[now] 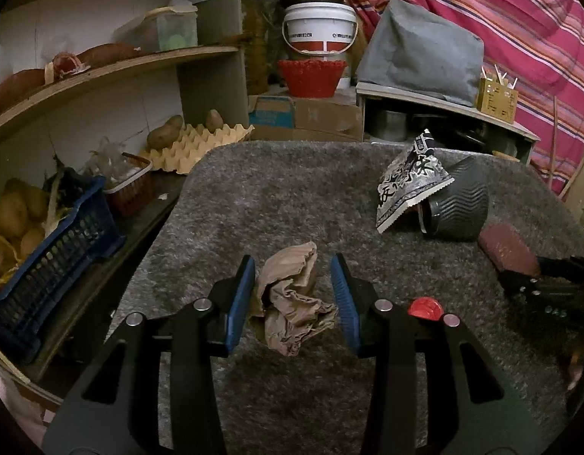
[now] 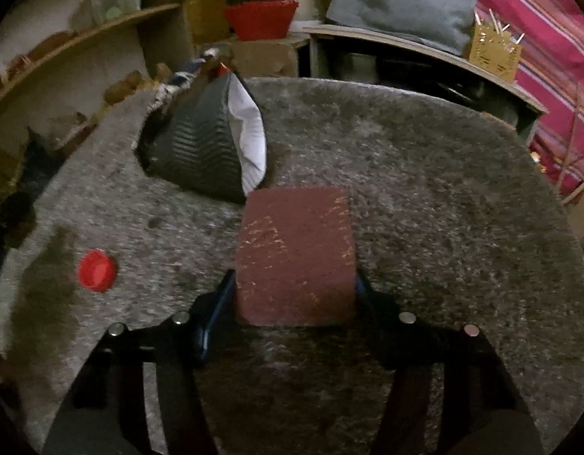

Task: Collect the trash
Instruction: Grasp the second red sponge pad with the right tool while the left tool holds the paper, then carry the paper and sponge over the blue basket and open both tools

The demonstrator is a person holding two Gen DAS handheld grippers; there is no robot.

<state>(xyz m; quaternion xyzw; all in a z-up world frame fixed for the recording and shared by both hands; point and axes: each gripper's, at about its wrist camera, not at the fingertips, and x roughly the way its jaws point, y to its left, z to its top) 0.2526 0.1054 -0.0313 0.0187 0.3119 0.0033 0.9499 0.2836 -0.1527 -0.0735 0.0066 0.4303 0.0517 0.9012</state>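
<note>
A crumpled brown paper (image 1: 292, 299) lies on the grey rug (image 1: 277, 197) between the blue pads of my open left gripper (image 1: 294, 295); the left pad touches it. A red bottle cap (image 1: 424, 308) lies just right of that gripper and shows in the right wrist view (image 2: 97, 270). A patterned snack wrapper (image 1: 413, 182) leans on a tipped black paper cup (image 1: 459, 204), which also shows in the right wrist view (image 2: 204, 144). My right gripper (image 2: 295, 292) is shut on a dark red block (image 2: 295, 254), seen from the left view too (image 1: 508, 252).
Left of the rug are a blue crate (image 1: 53, 261) of potatoes, a small red basket (image 1: 129, 185) and an egg tray (image 1: 197, 144) under wooden shelves. Behind stand a red bowl (image 1: 311, 76), white bucket (image 1: 318, 30), cardboard box (image 1: 303, 113) and a low shelf (image 1: 443, 113).
</note>
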